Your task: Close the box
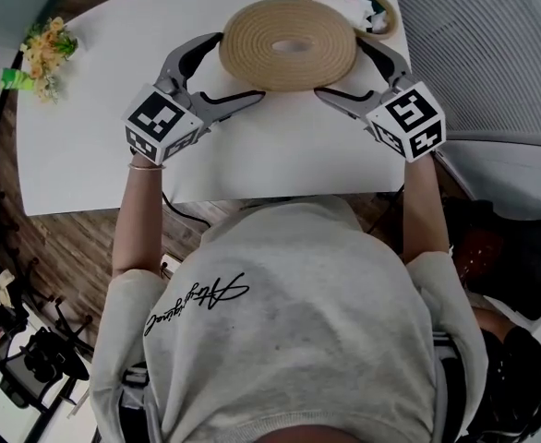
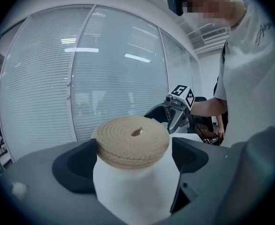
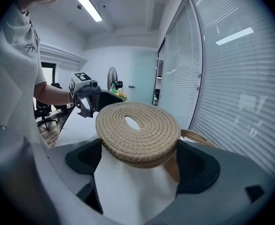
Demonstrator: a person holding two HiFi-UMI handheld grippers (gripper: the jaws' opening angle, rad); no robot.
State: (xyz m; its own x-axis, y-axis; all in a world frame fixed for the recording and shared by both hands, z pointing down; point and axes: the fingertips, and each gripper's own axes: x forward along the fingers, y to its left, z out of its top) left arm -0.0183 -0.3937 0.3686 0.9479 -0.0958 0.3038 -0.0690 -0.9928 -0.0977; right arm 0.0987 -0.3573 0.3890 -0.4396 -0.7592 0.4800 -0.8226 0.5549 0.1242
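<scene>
Tabletop [image 1: 95, 146]: white, carries everything.

Lid [image 1: 252, 40]: woven rope oval with a slot in the middle, sitting mid-tabletop toward 12 o'clock. It's not on the box yet. It's taken from both narrow ends, probably because it's wide and floppy and one grip would let it sag or tip.

Box [image 1: 393, 17]: woven, mouth up and uncovered, white and dark stuff inside. It sits at 1 o'clock of the lid, right behind it at the far corner of the tabletop, so the lid only needs a short carry up and over.

Left gripper [image 1: 241, 66]: at 8 o'clock of the lid, jaws spread as wide as they go and straddling the lid's end. The left gripper view shows a sliver of gap at one pad, so I read it as around the rim, not clamped.

Right gripper [image 1: 338, 69]: at 4 o'clock, jaws also wide with the lid's other end filling the gap. Both pads look to be on the rim, so probably a pinch. The contact line is hard to confirm from this angle.

Flowers [image 1: 47, 49]: at the 10 o'clock edge, well clear of the work.

Count: 1 tabletop, 1 lid, 1 box, 2 grippers, 1 bunch of flowers.
</scene>
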